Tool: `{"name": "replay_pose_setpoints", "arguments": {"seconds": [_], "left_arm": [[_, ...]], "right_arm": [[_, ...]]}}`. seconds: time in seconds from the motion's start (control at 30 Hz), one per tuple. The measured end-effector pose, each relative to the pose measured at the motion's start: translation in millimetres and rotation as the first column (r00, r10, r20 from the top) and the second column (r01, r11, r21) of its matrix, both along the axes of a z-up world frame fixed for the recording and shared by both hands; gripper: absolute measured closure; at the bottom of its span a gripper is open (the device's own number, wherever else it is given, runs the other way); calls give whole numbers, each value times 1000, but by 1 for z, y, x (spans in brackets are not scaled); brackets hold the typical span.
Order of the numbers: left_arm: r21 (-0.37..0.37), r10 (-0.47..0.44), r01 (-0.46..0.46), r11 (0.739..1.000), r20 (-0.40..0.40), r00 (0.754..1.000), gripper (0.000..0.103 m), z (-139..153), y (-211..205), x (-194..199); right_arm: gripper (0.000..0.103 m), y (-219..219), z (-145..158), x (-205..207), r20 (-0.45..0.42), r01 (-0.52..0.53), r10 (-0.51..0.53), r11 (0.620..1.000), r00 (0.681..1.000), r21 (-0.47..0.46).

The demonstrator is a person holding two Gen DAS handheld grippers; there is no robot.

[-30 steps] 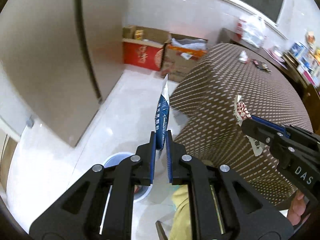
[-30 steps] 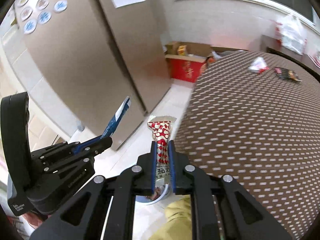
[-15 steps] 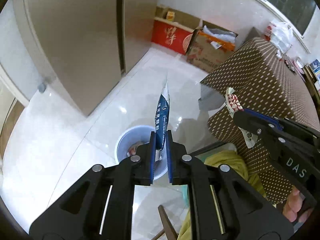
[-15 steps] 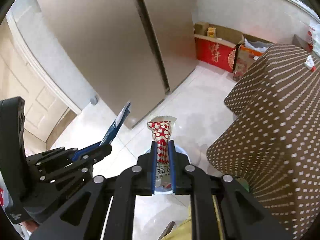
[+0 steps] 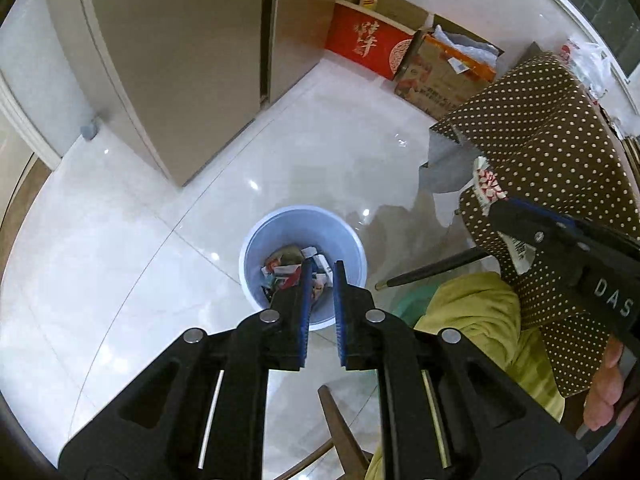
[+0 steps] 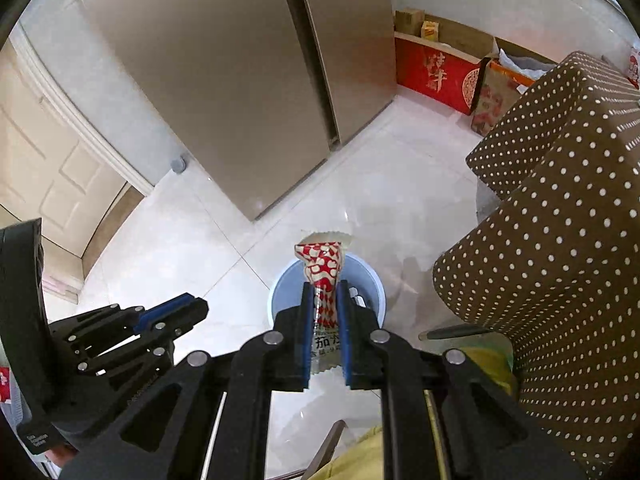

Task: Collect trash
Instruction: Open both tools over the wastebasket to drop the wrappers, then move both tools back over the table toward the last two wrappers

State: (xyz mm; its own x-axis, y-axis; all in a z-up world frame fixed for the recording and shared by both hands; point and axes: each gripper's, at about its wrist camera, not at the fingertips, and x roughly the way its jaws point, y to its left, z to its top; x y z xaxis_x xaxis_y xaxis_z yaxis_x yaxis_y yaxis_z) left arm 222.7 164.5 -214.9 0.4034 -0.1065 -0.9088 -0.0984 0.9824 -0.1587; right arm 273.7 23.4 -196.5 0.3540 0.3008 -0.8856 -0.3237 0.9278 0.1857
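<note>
- One tall fridge is standing at 11 o'clock in the left wrist view, its two doors filling the upper left.
- One brown dotted tablecloth is hanging at 2 o'clock, crowding the right side beside the bin.
- Two boxes are sitting against the far wall at 1 o'clock: a red box and a cardboard box touching it.
- One blue bin is standing on the white floor at the centre, already holding several wrappers.
- The left gripper is hovering over the bin, narrowly parted and holding nothing.
- The right gripper is pinching one red-and-white wrapper upright above the bin's rim, at 12 o'clock from its fingers.
</note>
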Motion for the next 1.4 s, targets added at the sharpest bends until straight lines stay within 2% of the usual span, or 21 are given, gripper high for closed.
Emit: {"name": "replay_pose_setpoints", "arguments": {"seconds": [0.07, 0.1, 0.2, 0.27, 0.3, 0.37, 0.6, 0.93, 1.23, 1.4], "left_arm": [[-2, 12, -12, 1000, -1, 1000, 90, -1, 4, -1], [-1, 21, -21, 1000, 0, 1000, 83, -1, 7, -3], [15, 41, -41, 999, 32, 999, 45, 5, 15, -11], [17, 48, -49, 999, 48, 998, 45, 8, 19, -17], [19, 59, -60, 998, 47, 997, 44, 9, 22, -19], [34, 81, -83, 996, 45, 996, 42, 11, 27, -22], [54, 100, -102, 993, 47, 994, 40, 15, 31, -25], [67, 47, -52, 996, 73, 996, 39, 29, 9, -21], [83, -68, 58, 995, 125, 990, 32, 54, -41, -1], [92, -154, 141, 986, 150, 977, 29, 67, -82, 14]], "right_arm": [[91, 5, -3, 1, -2, -7, 7, 1000, 1000, -5], [91, 8, -3, 0, -3, -15, 15, 1000, 1000, -8], [90, 18, -4, 0, -8, -28, 28, 1000, 1000, -11], [82, 24, -6, 2, -18, -29, 29, 1000, 999, -6], [65, 25, -7, 3, -24, -25, 24, 1000, 999, -13], [47, 27, -6, 3, -12, -3, 3, 1000, 1000, -21], [47, 19, 8, -7, 24, -6, 7, 1000, 1000, -16], [47, -16, 41, -16, 80, 28, -31, 999, 996, 28], [47, -79, 81, -18, 158, 123, -132, 990, 979, 65], [40, -123, 94, -17, 191, 201, -210, 978, 959, 64]]}}
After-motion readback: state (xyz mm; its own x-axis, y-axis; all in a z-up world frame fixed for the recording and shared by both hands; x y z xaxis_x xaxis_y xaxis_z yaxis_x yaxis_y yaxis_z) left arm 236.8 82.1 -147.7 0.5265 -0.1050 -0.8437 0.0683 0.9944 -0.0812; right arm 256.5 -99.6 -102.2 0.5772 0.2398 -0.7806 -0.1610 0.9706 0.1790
